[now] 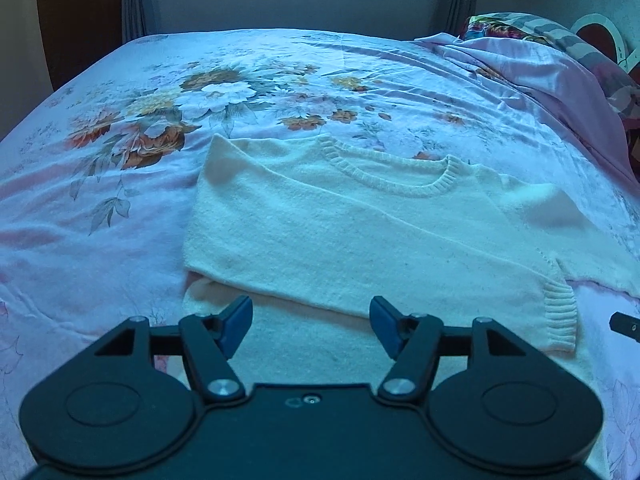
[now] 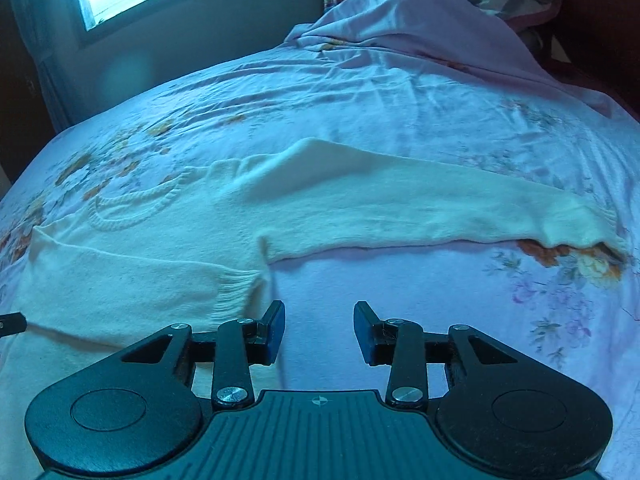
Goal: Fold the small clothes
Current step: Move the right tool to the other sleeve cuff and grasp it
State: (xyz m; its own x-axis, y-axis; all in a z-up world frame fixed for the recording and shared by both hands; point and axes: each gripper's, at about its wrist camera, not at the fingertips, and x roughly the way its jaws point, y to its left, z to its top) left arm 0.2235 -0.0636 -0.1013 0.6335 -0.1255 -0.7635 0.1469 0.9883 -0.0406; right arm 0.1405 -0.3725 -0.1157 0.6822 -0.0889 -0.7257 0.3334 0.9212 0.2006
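Cream sweater point(image 1: 360, 232) flat on floral bedsheet point(image 1: 120, 120); both grippers' jaws open — empty.

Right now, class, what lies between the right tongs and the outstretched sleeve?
Only bare floral bedsheet lies between the right tongs and the outstretched sleeve, seen in the right wrist view.

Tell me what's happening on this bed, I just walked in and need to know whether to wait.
A person with a handheld gripper in each hand is partway through folding a cream knit sweater laid flat on the floral bedsheet. One sleeve is already folded across the body, its ribbed cuff lying on the front. The other sleeve lies stretched out sideways, not yet folded. The left gripper and right gripper are both open and hold nothing.
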